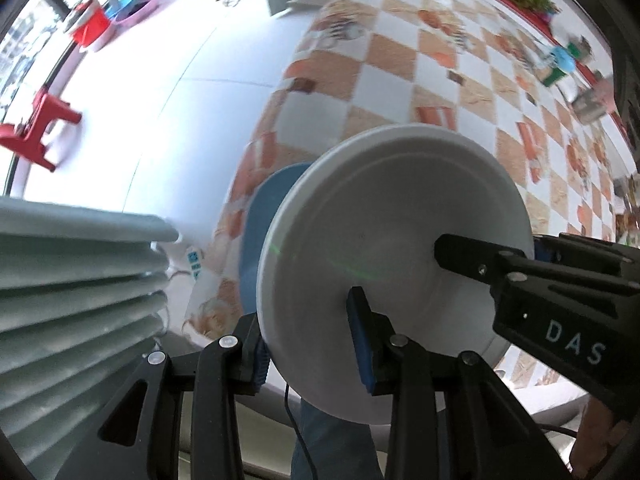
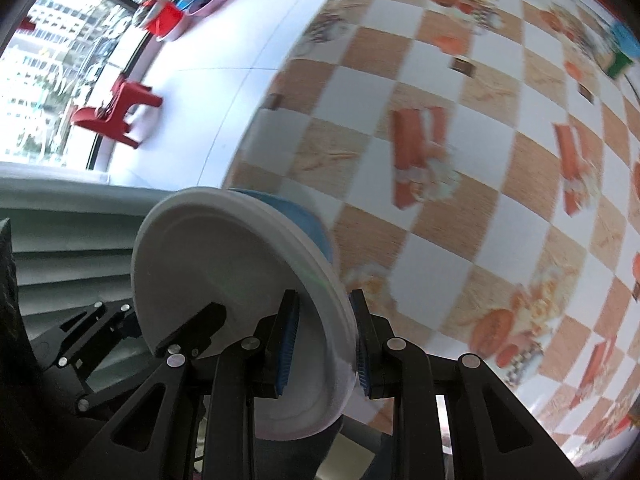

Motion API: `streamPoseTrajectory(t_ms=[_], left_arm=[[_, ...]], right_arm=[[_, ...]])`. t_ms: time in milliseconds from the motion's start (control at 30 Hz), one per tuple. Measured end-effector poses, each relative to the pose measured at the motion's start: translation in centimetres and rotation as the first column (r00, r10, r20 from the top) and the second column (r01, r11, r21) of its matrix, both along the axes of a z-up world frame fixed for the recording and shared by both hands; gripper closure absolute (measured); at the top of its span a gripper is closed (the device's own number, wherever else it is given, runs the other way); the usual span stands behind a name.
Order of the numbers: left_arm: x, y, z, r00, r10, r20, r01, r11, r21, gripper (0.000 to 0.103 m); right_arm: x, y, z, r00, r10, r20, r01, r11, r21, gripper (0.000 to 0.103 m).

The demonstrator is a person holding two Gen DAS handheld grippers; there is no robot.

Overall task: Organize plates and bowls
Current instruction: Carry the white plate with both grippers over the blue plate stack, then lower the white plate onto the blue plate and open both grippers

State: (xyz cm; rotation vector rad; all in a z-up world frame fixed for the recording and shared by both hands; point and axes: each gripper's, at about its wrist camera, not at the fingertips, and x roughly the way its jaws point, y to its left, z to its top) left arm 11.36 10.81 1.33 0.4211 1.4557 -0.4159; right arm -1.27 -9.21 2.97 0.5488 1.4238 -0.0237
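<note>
Left gripper (image 1: 308, 344) entering from 6 o'clock, clenched on the lower rim of a white plate (image 1: 394, 264) held on edge, one blue-padded finger (image 1: 362, 344) on the concave face, the other behind. Right gripper (image 2: 322, 344) likewise rising from 6 o'clock in its own view, clamped on the same white plate (image 2: 224, 264) at its rim; seen in the left wrist view reaching in from 3 o'clock across the plate face. Plate tilted, off the checkered tablecloth (image 1: 500, 92). Blue dish (image 1: 264, 216) directly behind the white plate, largely hidden; contact between them cannot be told. Pale green ribbed rack (image 1: 80, 280) at 9 o'clock, cut off by the frame edge. Red stool (image 1: 38, 132) at 10 o'clock on the floor. Background items at 2 o'clock blurred, not identifiable.
</note>
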Motion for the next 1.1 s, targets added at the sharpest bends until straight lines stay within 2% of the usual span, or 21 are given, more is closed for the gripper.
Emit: streamPoseTrajectory(t_ms=[267,867,967,1033,1100], left_arm=[[1.1,1.3,-1.0,0.999,0.036,0.012,-0.037,0.999,0.02,0.065],[2.1,1.5,-3.8,0.998,0.06,-0.016,-0.059,0.998,0.028,0.062],[2.1,1.7,-4.1,0.998,0.06,-0.018,-0.06,0.998,0.025,0.056],[2.1,1.6,-4.2,0.999,0.048,-0.01,-0.048,0.999,0.022,0.044],[2.0,1.5,-4.2,0.999,0.037,0.008,-0.037,0.999,0.022,0.039]], right_arm=[[2.1,2.3,-1.5,0.999,0.052,-0.014,-0.051,0.999,0.01,0.075],[3.6,3.4,-4.6,0.997,0.044,-0.07,-0.044,0.999,0.004,0.075],[3.7,3.4,-5.0,0.997,0.035,-0.072,-0.035,0.999,0.008,0.075],[3.7,3.3,-5.2,0.997,0.027,-0.072,-0.026,0.999,0.024,0.074],[3.8,3.4,-5.2,0.997,0.024,-0.07,-0.021,0.999,0.039,0.074]])
